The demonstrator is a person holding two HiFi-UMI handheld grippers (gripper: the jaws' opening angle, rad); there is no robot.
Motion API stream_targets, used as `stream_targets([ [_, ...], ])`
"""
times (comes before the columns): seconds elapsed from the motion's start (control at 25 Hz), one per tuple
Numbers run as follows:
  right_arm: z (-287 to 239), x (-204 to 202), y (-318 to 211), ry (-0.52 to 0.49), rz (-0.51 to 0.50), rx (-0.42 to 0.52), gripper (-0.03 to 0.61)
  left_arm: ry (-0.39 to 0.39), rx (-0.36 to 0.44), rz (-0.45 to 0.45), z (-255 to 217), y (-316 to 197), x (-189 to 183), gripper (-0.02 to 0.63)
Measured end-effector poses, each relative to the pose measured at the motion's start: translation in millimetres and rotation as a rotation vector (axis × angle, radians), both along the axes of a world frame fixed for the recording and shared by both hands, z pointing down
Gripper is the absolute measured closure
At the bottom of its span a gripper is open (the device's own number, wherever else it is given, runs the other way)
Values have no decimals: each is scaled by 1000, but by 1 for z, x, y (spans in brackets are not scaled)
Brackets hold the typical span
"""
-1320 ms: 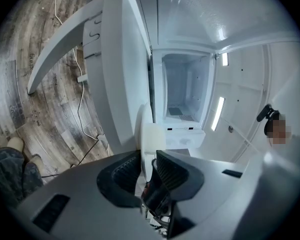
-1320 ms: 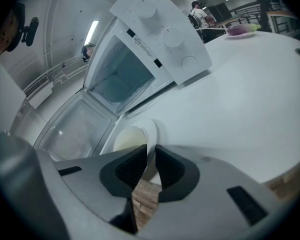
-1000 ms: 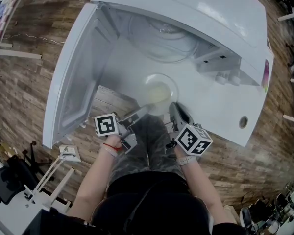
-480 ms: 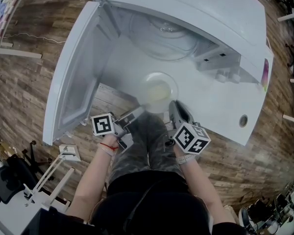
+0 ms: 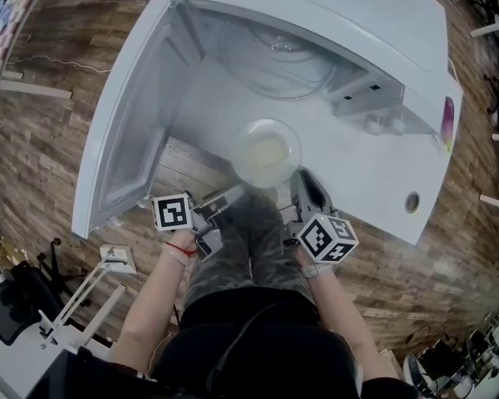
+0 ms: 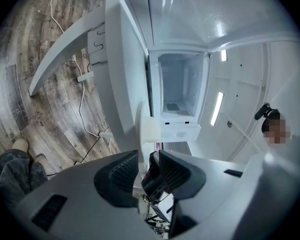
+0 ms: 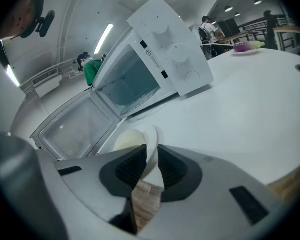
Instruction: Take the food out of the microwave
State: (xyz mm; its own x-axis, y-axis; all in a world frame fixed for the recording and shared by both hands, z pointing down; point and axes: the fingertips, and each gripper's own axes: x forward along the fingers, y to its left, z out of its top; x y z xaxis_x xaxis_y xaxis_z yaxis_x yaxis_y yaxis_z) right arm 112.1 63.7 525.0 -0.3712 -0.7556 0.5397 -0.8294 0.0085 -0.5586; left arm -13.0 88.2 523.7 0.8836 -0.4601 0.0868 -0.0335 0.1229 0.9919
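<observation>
Head view, 9 o'clock: white microwave door [image 5: 125, 131], swung fully open over brown wood-plank floor [image 5: 33, 140].

At 7 o'clock of the bowl: left gripper [image 5: 237, 192], jaws set fairly wide and closed over the bowl's near edge, one pad on either side of it.

Centre: round translucent white bowl [image 5: 239, 146] holding pale yellow food [image 5: 269, 156]. Sits outside the oven cavity, at the near edge of the white table [image 5: 374, 181], at 6 o'clock of the white microwave oven [image 5: 333, 15].

At 5 o'clock of the bowl: right gripper [image 5: 302, 183], jaws narrow, pinching the thin rim between both ribbed pads.

Inside the cavity, at 12 o'clock of the bowl: clear glass turntable [image 5: 274, 56].
</observation>
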Motion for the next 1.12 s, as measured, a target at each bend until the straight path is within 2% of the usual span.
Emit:
stream_targets([
  [0.2,-10,7,-1,1,-18,51,491,11,68,29,-22,0,4,495],
  [0.44,-17,9,-4,0,-39,75,502,-68,250,77,-39,-8,14,499],
  [0.48,-17,8,-3,-6,-43,74,513,-83,279,67,-42,-10,15,512],
  [0.56,-17,5,-1,-21,-57,72,525,-113,341,21,-48,-15,13,586],
  [0.68,-18,-1,3,-25,-95,74,541,-138,415,-36,-58,-21,10,604],
  [0.84,-24,-13,6,-24,-169,95,557,-244,532,-46,-67,-25,7,604],
  [0.96,-30,-22,9,19,-244,121,558,-331,611,-46,-73,-27,5,604],
  [1.12,-39,-32,11,60,-313,165,560,-381,657,-31,-77,-26,5,604],
])
